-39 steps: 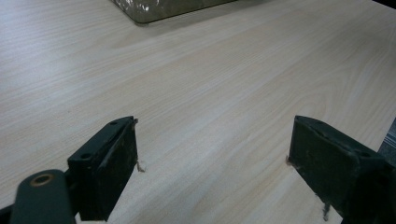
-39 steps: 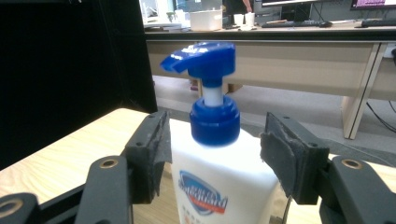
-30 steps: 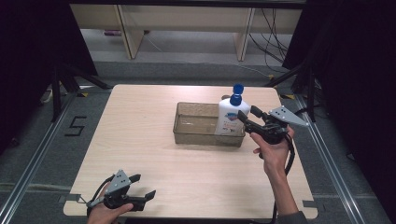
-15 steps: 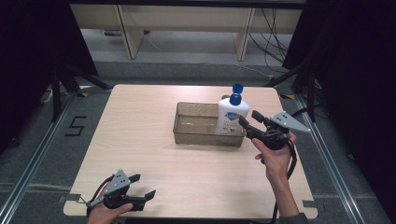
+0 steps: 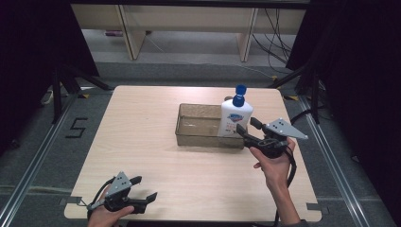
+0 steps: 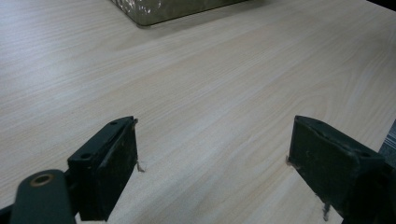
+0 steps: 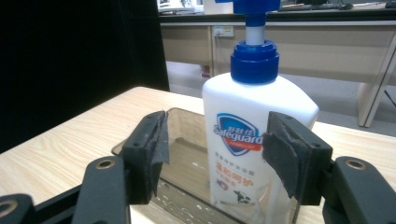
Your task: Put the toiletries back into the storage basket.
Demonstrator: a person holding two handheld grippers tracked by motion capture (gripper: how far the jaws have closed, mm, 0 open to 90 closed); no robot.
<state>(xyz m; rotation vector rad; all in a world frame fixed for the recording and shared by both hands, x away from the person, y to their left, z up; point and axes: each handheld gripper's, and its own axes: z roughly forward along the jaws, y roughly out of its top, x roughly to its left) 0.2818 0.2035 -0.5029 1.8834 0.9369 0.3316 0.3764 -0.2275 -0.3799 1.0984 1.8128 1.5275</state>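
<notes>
Now the soap bottle [image 5: 235, 118] stands upright in the clear tray [image 5: 198, 135]; the right gripper [image 5: 247, 128], jaws half open and just opening, holds nothing. Release looks done, so withdrawal seems next. The left gripper [image 5: 145, 189] rests wide open, empty, on the worktop [image 5: 142, 127].

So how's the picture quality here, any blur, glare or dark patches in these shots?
High view: table evenly lit, surroundings at both sides nearly black, slightly soft overall. Left gripper view: wood grain sharp, the near jaws dark and a little soft. Right gripper view: soap bottle crisp, label readable, no strong glare; the jaws close to the lens are slightly soft, and the left background is black.
</notes>
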